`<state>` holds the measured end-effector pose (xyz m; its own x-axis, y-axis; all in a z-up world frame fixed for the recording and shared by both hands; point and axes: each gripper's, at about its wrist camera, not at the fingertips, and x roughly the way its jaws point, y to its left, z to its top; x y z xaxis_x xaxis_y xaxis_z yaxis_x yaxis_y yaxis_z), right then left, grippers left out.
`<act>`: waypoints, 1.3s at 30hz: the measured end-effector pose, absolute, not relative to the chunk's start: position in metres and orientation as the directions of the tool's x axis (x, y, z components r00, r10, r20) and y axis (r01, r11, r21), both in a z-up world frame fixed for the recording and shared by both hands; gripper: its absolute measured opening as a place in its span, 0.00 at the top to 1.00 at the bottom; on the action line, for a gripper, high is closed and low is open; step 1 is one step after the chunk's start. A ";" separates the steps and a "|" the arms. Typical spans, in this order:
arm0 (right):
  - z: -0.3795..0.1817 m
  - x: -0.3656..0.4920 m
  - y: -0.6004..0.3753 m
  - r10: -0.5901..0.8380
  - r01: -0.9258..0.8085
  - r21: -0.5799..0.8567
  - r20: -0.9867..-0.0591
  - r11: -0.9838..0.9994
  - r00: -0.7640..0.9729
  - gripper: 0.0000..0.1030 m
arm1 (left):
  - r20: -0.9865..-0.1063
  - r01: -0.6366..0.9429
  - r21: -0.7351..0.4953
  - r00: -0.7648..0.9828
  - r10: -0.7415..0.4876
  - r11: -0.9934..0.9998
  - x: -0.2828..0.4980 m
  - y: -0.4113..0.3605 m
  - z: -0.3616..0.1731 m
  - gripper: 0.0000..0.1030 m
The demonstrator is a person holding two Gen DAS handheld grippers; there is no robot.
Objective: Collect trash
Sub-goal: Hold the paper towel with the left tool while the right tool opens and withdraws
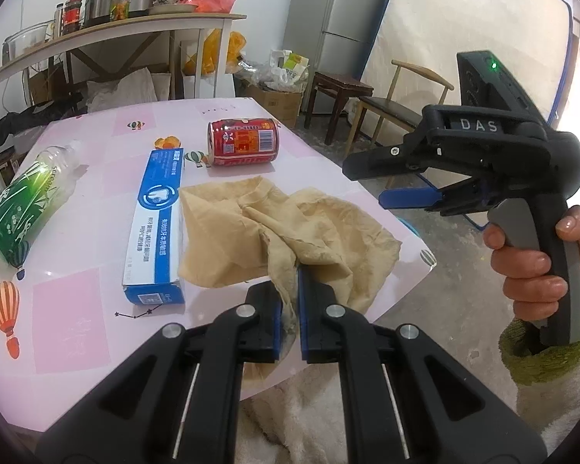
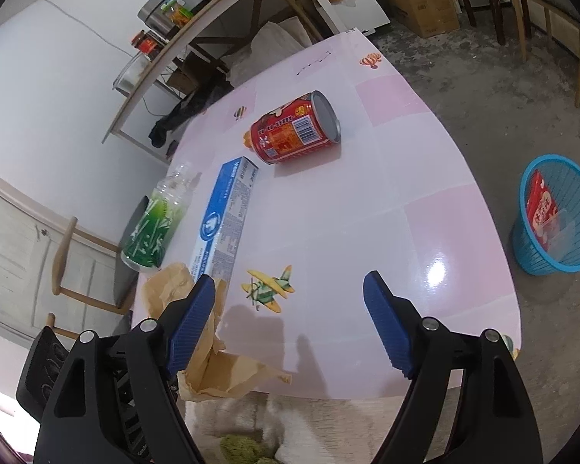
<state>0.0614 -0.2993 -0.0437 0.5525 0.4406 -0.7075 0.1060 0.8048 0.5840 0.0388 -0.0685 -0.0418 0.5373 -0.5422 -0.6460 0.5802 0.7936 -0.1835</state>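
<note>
My left gripper is shut on the near edge of a crumpled tan paper sheet that lies on the pink table. The paper also shows in the right wrist view, at the table's near left corner. A blue toothpaste box, a red can on its side and a green-labelled plastic bottle lie on the table. My right gripper is open and empty, held above the table; it shows in the left wrist view to the right of the table.
A blue trash basket with red packaging in it stands on the floor right of the table. A shelf with jars, a fridge, cardboard boxes and wooden chairs stand behind.
</note>
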 end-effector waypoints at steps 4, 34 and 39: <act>-0.044 0.065 -0.300 0.456 0.103 0.595 -0.704 0.797 0.544 0.25 | -0.637 0.572 -0.190 0.547 -0.543 0.798 0.034 -0.062 -0.035 0.95; -0.041 0.123 -0.258 0.554 0.111 0.662 -0.697 0.742 0.455 0.25 | -0.622 0.287 -0.278 0.674 -0.399 0.917 0.030 0.076 -0.015 0.95; -0.047 0.154 -0.217 0.542 0.074 0.618 -0.736 0.783 0.405 0.25 | -0.626 0.239 -0.294 0.684 -0.375 0.925 0.037 0.095 -0.019 0.95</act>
